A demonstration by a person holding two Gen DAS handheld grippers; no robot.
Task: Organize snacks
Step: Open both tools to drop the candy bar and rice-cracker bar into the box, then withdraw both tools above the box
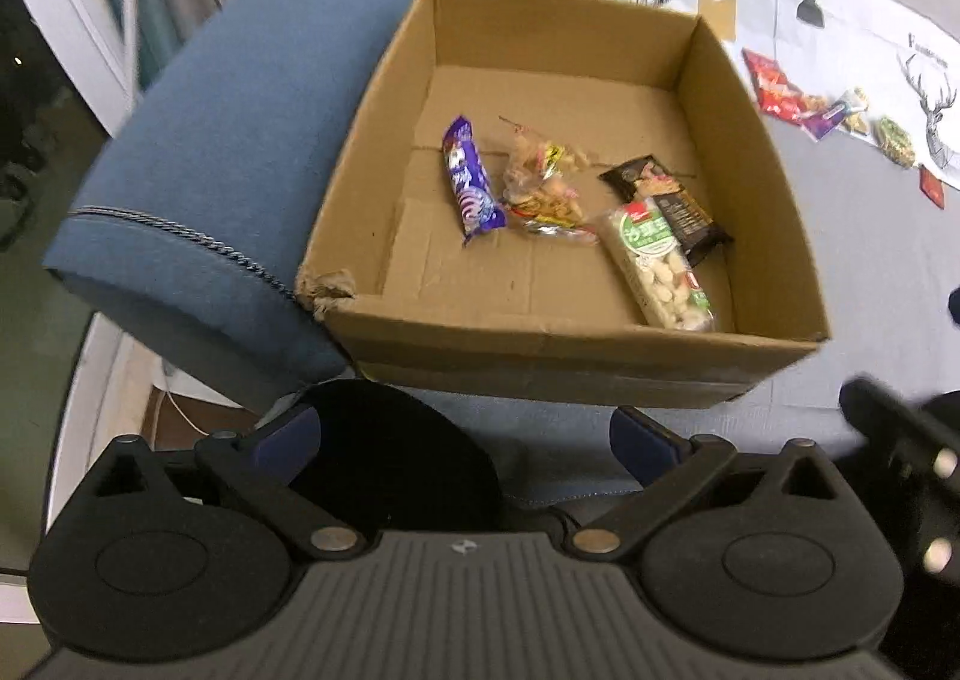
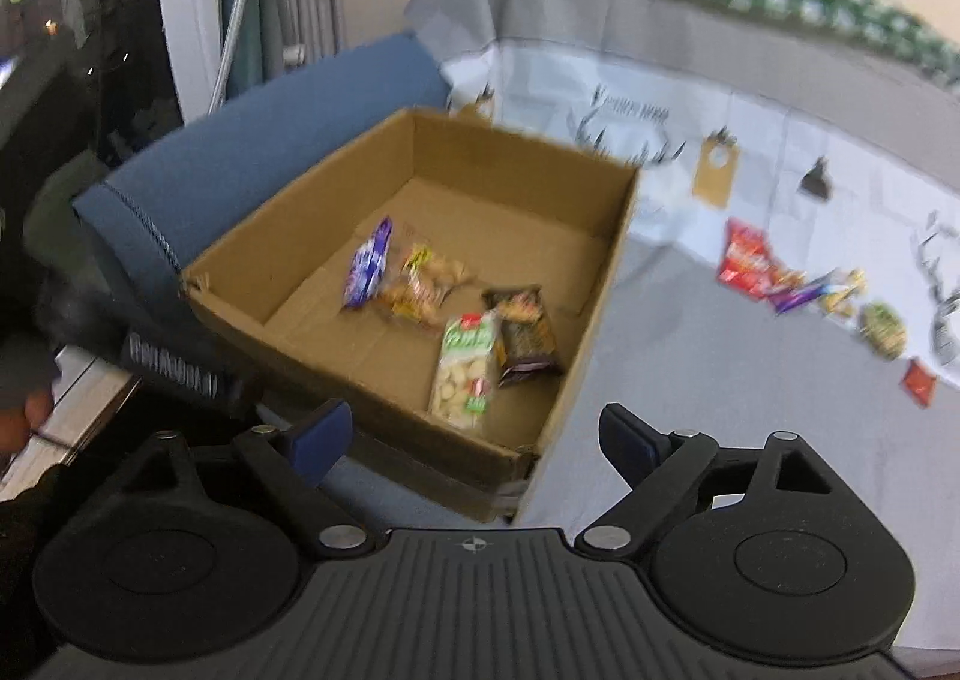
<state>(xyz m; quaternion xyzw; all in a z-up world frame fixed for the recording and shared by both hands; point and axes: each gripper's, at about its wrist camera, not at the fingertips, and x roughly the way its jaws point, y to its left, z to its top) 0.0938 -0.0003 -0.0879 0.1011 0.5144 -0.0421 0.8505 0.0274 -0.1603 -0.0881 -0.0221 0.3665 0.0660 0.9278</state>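
Snack packs lie in two places. Four of them sit on the floor of an open brown cardboard box: a shiny purple wrapper on the left, a clear bag of small orange and yellow treats just beside it, a dark brown pack further right, and a long green and white pack of pale round bites that lies partly over the brown one's edge.

More snacks wait in a little row well away from the box, on a grey cloth with deer drawings. That row has a red crinkly bag, a small purple pack, a round green pack and a tiny red pack. These are blurry, so their labels cannot be read.

A blue padded chair arm runs along the left side of the box and touches it. The box's near left corner is torn.

The left gripper hangs in front of the near wall of the box, its two blue tips wide apart with nothing between them. The right gripper hangs above the near right corner of the box. Its tips are also spread apart and hold nothing.
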